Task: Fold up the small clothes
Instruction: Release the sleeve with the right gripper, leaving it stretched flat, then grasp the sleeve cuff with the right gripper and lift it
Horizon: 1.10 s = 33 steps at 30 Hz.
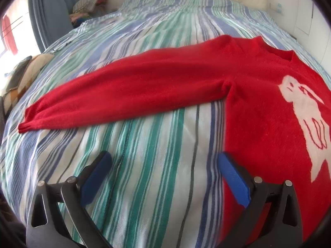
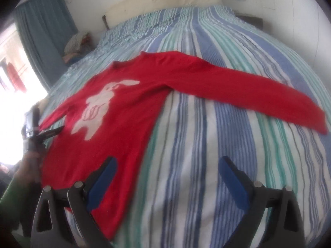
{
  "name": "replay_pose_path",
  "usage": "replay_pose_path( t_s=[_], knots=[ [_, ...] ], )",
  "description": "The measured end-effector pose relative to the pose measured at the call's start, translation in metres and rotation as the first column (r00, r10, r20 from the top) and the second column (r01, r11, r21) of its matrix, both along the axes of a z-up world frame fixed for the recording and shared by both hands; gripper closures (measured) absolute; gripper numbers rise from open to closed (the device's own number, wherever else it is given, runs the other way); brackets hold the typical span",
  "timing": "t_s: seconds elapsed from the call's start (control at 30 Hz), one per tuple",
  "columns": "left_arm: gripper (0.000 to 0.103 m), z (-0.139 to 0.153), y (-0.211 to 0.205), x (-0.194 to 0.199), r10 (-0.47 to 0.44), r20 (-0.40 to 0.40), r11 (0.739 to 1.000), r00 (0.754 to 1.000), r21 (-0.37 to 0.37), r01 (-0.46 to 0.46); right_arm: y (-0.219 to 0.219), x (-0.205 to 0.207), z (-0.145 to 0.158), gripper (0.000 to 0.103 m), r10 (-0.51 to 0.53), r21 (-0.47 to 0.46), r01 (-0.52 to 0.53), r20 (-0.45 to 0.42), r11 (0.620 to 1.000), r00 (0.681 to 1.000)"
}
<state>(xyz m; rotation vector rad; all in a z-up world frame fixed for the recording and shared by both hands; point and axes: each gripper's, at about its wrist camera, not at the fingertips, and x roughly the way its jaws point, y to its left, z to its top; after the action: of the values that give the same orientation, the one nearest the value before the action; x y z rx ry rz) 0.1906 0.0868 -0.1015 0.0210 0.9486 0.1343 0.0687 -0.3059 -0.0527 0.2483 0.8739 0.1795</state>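
A small red sweater (image 1: 258, 111) with a white rabbit on its chest lies flat on the striped bed, both sleeves spread out. In the left wrist view its left sleeve (image 1: 124, 91) stretches leftwards. My left gripper (image 1: 165, 165) is open and empty above the bedspread beside the sweater's lower left side. In the right wrist view the sweater (image 2: 128, 107) lies to the left and its other sleeve (image 2: 258, 91) runs rightwards. My right gripper (image 2: 167, 171) is open and empty over the sweater's lower right edge. The left gripper (image 2: 51, 133) also shows at the far left there.
The bed has a blue, green and white striped cover (image 1: 144, 144). A cream headboard (image 2: 165, 0) stands at the far end. A pile of clothes (image 1: 89, 4) lies at the far left by a blue curtain (image 2: 45, 31). Cushions (image 1: 20, 76) lie off the left side.
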Motion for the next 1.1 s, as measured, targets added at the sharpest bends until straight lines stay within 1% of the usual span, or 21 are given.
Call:
replay_pose_path(
  t_s=[0.03,0.07,0.13,0.2,0.23,0.27,0.3,0.33,0.37,0.43,0.47,0.53,0.63,0.7,0.73,0.83,0.9,0.97,1.03,1.07,1.1],
  knots=[
    [0.000,0.000,-0.001,0.000,-0.002,-0.003,1.000,1.000,0.005,0.002,0.009,-0.007,0.012,0.006,0.028,-0.014,-0.028,0.031,1.000,0.999],
    [0.000,-0.001,-0.002,0.000,-0.004,-0.006,1.000,1.000,0.009,0.004,0.018,-0.013,0.023,0.005,0.044,-0.073,-0.039,0.067,0.997,0.997],
    [0.000,0.000,-0.002,0.000,-0.010,-0.009,1.000,1.000,0.011,0.010,0.033,-0.018,0.038,0.001,0.046,-0.276,-0.003,0.149,0.961,0.988],
    [0.000,0.000,-0.002,-0.001,-0.018,-0.015,1.000,1.000,0.013,0.019,0.040,-0.014,0.036,0.001,0.043,-0.488,0.068,0.213,0.870,0.976],
    [0.000,0.000,-0.002,-0.002,-0.022,-0.017,1.000,1.000,0.015,0.022,0.040,-0.007,0.026,0.000,0.034,-0.570,0.094,0.211,0.816,0.977],
    [0.000,-0.001,-0.002,-0.003,-0.026,-0.020,0.999,0.999,0.018,0.026,0.037,0.002,0.014,0.001,0.016,-0.619,0.104,0.186,0.779,0.982],
    [0.000,-0.001,-0.002,-0.003,-0.028,-0.019,0.999,0.999,0.021,0.028,0.027,0.015,0.002,0.001,-0.012,-0.628,0.103,0.147,0.772,0.989],
    [0.000,-0.001,-0.003,-0.004,-0.030,-0.019,0.999,0.999,0.025,0.031,0.015,0.022,-0.008,0.001,-0.048,-0.596,0.106,0.112,0.796,0.993],
    [0.000,-0.001,-0.003,-0.004,-0.032,-0.020,0.999,0.999,0.029,0.033,0.000,0.026,-0.016,0.001,-0.091,-0.526,0.123,0.086,0.841,0.992],
    [0.000,-0.001,-0.003,-0.003,-0.035,-0.022,0.999,0.999,0.033,0.036,-0.036,0.026,-0.026,0.001,-0.203,-0.325,0.208,0.048,0.923,0.978],
    [0.000,-0.001,-0.004,-0.003,-0.037,-0.024,0.999,0.999,0.035,0.038,-0.055,0.024,-0.030,0.001,-0.267,-0.216,0.268,0.035,0.939,0.963],
    [0.000,-0.001,-0.004,-0.002,-0.043,-0.026,0.998,0.999,0.035,0.044,-0.094,0.018,-0.037,0.001,-0.383,-0.015,0.383,0.008,0.923,0.924],
    [0.000,0.000,-0.001,-0.001,-0.046,-0.030,0.999,0.999,0.021,0.046,-0.141,0.007,-0.046,0.001,-0.505,0.239,0.497,-0.030,0.834,0.863],
    [0.000,0.000,0.000,-0.001,-0.045,-0.029,0.999,0.999,0.012,0.046,-0.169,0.002,-0.047,0.003,-0.567,0.391,0.536,-0.043,0.748,0.823],
    [0.000,0.000,0.000,-0.001,-0.045,-0.029,0.999,0.999,0.012,0.046,-0.182,0.000,-0.048,0.005,-0.601,0.440,0.560,-0.057,0.702,0.798],
    [0.000,0.000,0.000,-0.001,-0.045,-0.026,0.999,0.999,0.014,0.045,-0.216,0.001,-0.060,0.021,-0.691,0.508,0.646,-0.131,0.569,0.711],
    [0.000,0.000,0.001,-0.002,-0.045,-0.023,0.999,0.999,0.014,0.046,-0.229,0.008,-0.068,0.038,-0.730,0.515,0.689,-0.164,0.510,0.663],
    [0.000,-0.001,0.001,-0.002,-0.046,-0.023,0.999,0.999,0.014,0.046,-0.239,0.012,-0.074,0.045,-0.757,0.530,0.709,-0.177,0.466,0.629],
    [0.000,-0.001,0.001,-0.002,-0.046,-0.023,0.999,0.999,0.014,0.046,-0.247,0.016,-0.079,0.055,-0.782,0.527,0.729,-0.179,0.436,0.597],
    [0.000,-0.001,0.001,-0.002,-0.046,-0.023,0.999,0.999,0.014,0.046,-0.252,0.018,-0.080,0.062,-0.796,0.519,0.741,-0.175,0.426,0.580],
    [0.000,-0.001,0.001,-0.002,-0.046,-0.024,0.999,0.999,0.012,0.046,-0.256,0.021,-0.081,0.076,-0.810,0.503,0.756,-0.170,0.419,0.562]
  ],
)
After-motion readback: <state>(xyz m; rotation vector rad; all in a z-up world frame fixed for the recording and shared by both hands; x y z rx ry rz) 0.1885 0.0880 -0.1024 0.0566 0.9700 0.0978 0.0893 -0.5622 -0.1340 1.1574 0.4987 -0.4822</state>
